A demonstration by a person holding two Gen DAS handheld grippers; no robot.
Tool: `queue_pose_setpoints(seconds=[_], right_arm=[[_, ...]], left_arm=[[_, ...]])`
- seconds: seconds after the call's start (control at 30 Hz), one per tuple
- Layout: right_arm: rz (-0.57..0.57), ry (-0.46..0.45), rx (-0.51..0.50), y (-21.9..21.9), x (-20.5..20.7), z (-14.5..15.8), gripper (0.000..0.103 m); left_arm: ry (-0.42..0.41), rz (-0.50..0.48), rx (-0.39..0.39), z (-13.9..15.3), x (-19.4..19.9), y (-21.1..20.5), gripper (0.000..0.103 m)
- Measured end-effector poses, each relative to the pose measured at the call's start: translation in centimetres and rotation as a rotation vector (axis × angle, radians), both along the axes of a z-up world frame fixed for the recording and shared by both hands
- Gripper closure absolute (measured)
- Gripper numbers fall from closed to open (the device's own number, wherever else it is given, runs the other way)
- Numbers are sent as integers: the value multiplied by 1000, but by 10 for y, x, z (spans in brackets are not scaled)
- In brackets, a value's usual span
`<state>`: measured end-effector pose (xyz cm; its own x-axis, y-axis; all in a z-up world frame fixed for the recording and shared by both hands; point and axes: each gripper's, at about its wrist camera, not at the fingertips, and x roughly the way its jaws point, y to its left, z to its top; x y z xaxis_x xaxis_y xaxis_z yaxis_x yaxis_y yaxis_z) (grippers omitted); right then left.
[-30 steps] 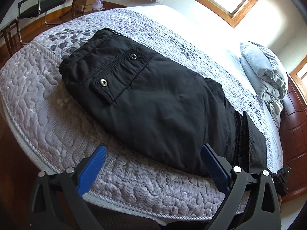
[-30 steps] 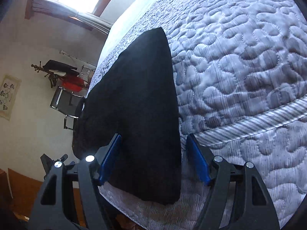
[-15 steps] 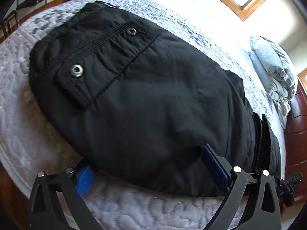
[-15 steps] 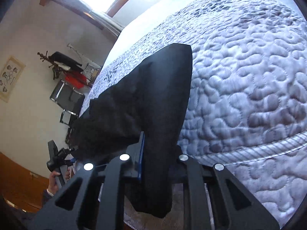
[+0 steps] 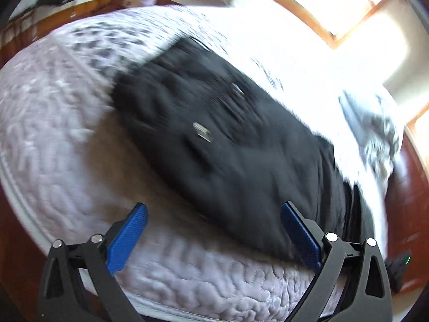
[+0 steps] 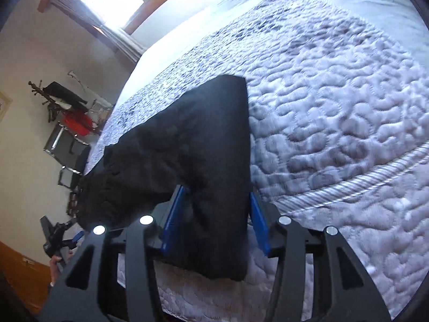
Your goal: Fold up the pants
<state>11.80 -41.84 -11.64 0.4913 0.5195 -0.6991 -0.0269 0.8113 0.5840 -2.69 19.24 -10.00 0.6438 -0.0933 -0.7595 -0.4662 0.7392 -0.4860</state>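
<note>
On quilted grey bedspread (image 6: 335, 123): black padded pants (image 6: 193, 145); right gripper (image 6: 214, 220) jaws just reopening around folded end, left gripper (image 5: 214, 236) spread

Bare quilt (image 6: 335, 112) lies free beside the black pants (image 6: 203, 145); pillows (image 5: 375, 126) crowd its far end.

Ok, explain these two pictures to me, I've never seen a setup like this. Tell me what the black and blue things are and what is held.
There is no robot here. A person holds a hand tool in each hand. Each tool has two blue-padded fingers and a wide-angle camera that looks along them. One picture comes from the left gripper, the other from the right gripper. Black pants lie on a quilted bed. The left fingers stand wide open and hold nothing. The right fingers have just been opening, and a fold of the pants sits loosely between them.
</note>
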Motion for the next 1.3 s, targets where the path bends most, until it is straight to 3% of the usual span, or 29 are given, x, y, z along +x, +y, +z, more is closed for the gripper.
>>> queue_pose_setpoints(seconds=[0.1, 0.23, 0.67, 0.7, 0.77, 0.8, 0.83, 0.97, 1.07, 1.3], right_arm=[[-39, -44, -18, -3, -17, 12, 54], [-74, -77, 44, -10, -34, 18, 54], [-29, -79, 10, 24, -38, 31, 47], [-26, -79, 15, 27, -38, 30, 47], [-24, -77, 22, 30, -37, 29, 47], [-23, -75, 21, 32, -37, 29, 47], [-24, -71, 20, 33, -37, 28, 47], [-25, -57, 17, 34, -37, 25, 46], [-36, -51, 20, 32, -39, 23, 43], [-57, -58, 37, 25, -44, 25, 42]], left_arm=[[-38, 67, -78, -3, 1, 32, 4], [-65, 96, -196, -20, 9, 52, 4], [-209, 101, -359, -47, 40, 52, 6], [-214, 104, -362, -48, 42, 52, 10], [-189, 136, -355, -51, 46, 53, 33], [-180, 143, -354, -53, 46, 53, 39], [-163, 153, -347, -56, 49, 54, 54], [-179, 165, -357, -59, 42, 57, 71], [-208, 155, -333, -50, 39, 53, 81], [-302, 99, -279, -13, 43, 37, 87]])
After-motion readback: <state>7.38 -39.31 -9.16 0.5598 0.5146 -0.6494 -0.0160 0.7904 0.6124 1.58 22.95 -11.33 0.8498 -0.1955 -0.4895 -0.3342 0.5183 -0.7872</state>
